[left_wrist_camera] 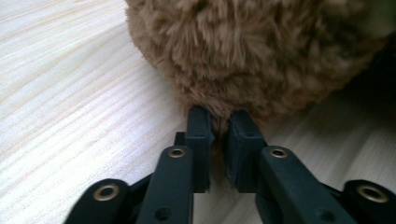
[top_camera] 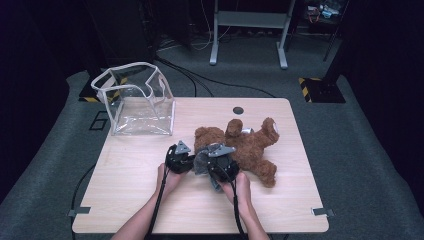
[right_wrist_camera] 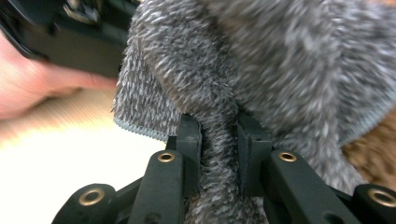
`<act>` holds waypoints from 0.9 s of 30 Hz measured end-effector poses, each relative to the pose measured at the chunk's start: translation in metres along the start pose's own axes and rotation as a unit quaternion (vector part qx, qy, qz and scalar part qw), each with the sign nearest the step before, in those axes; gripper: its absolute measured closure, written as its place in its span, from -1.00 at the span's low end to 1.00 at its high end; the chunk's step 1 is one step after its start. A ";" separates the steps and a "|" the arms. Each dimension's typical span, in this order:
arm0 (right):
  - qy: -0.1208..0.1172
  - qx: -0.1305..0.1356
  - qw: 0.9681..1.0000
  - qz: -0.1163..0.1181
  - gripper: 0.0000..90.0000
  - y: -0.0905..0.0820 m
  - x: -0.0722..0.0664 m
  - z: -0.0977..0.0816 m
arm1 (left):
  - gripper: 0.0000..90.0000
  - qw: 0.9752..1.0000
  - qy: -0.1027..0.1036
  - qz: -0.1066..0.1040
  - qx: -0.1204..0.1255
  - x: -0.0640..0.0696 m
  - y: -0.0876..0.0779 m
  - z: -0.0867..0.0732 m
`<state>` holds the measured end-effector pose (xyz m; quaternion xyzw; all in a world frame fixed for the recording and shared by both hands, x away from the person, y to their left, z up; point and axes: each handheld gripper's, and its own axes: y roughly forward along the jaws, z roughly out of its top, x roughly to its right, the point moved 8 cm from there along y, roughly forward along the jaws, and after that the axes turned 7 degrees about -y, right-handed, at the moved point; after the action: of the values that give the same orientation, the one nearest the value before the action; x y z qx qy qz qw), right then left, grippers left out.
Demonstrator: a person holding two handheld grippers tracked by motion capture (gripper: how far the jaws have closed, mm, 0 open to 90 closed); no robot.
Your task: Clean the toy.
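Note:
A brown teddy bear (top_camera: 250, 142) lies on its back in the middle of the wooden table (top_camera: 140, 200). A grey fuzzy cloth (top_camera: 202, 161) lies against its near left side. My left gripper (top_camera: 190, 159) reaches in from the left; in the left gripper view its jaws (left_wrist_camera: 219, 126) stand almost together, pinching a tuft of the bear's fur (left_wrist_camera: 252, 51). My right gripper (top_camera: 209, 165) sits just right of it. In the right gripper view it (right_wrist_camera: 218, 130) is shut on a fold of the grey cloth (right_wrist_camera: 280, 60).
A clear plastic bag (top_camera: 137, 100) with white trim stands open at the table's back left corner. A round hole (top_camera: 238, 110) marks the table's back edge. The left hand (right_wrist_camera: 28, 88) and its gripper (right_wrist_camera: 65, 32) lie close beside the cloth.

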<state>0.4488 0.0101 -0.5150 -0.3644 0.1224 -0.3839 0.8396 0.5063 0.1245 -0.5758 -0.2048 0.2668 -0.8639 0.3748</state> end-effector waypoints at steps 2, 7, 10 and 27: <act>0.012 0.023 1.000 -0.004 0.66 -0.014 0.007 0.004 | 0.58 1.000 0.006 0.004 -0.007 -0.001 0.000 -0.001; 0.023 0.060 0.997 -0.040 0.67 -0.046 0.035 0.009 | 0.11 1.000 -0.003 0.011 -0.001 -0.002 0.001 0.000; 0.036 0.068 0.995 -0.067 0.66 -0.060 0.055 0.008 | -0.15 1.000 -0.013 0.017 0.001 -0.005 -0.001 0.000; 0.052 0.040 0.990 -0.128 0.66 -0.063 0.099 0.000 | -0.54 0.994 0.084 0.032 0.067 0.048 -0.017 0.079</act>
<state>0.4810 -0.0904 -0.4630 -0.3228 0.1032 -0.5113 0.7898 0.5107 0.0733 -0.4967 -0.0972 0.2450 -0.8815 0.3917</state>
